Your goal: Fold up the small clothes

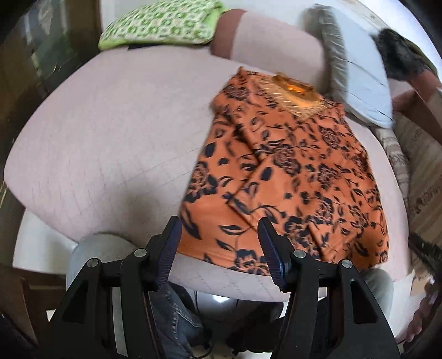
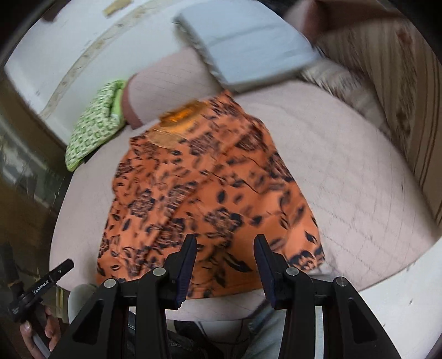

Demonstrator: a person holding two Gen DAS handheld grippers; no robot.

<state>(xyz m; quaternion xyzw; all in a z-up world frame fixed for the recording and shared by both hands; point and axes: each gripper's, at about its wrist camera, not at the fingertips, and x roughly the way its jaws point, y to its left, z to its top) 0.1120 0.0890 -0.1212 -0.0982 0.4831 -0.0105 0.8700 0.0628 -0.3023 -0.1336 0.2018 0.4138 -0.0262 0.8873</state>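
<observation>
a: garment position?
b: garment lies on bed, near edge, right of centre.
a: beyond it?
b: pillow far right; patterned cloth far left.

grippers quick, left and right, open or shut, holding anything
Left gripper: jaws open, holding nothing, above the orange garment.
Right gripper: jaws open, holding nothing.

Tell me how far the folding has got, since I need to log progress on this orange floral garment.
Done: the orange floral garment lies on the pink cushion with its sides seemingly folded inward into a narrow shape. In hand: nothing; the left hand-held gripper and right hand-held gripper are both open above its near hem. Left: probably a final fold bringing the hem toward the neckline.
</observation>
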